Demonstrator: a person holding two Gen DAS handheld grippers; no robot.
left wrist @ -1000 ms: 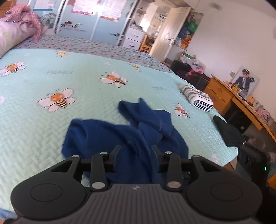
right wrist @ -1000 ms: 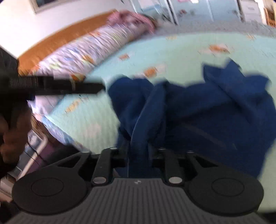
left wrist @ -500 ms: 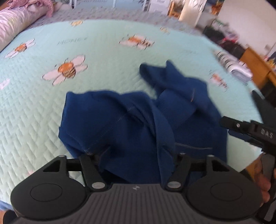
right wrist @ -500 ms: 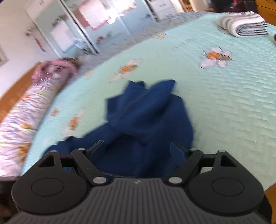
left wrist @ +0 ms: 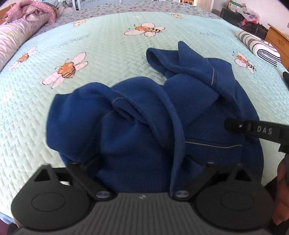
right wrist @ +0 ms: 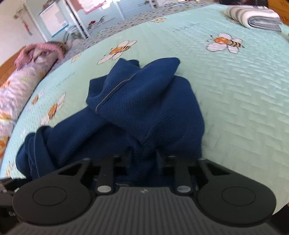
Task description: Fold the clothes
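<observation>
The blue garment (left wrist: pixel 137 130) lies crumpled in a heap on the near part of the bed, bunched into thick folds, a ribbed hem (left wrist: pixel 178 126) snaking over the top of the pile and a pale line of stitching running across one panel. Right over its near edge sits the left gripper (left wrist: pixel 142 162), jaws spread wide and opening further, cloth lying between the two fingers but neither one pressing on it as far as the left wrist view shows. Over on the other side, the right gripper (right wrist: pixel 143 156) has its fingers drawn close together and closing, a ridge of the blue fabric bunched up between them; the tips are buried in the cloth, so whether they truly pinch it is hard to judge. In the left wrist view that same right gripper pokes in from the right edge, a black finger (left wrist: pixel 252 129) with white lettering laid over the garment, and a bit of the person's hand (left wrist: pixel 281 191) shows below it. Underneath it all is the mint-green quilted bedspread (left wrist: pixel 112 47) printed with bees. A folded striped item (right wrist: pixel 256 16) rests well apart near the far corner of the bed, and a long floral bolster (left wrist: pixel 16 38) with pink cloth (left wrist: pixel 30 10) on it lines the far left side.
</observation>
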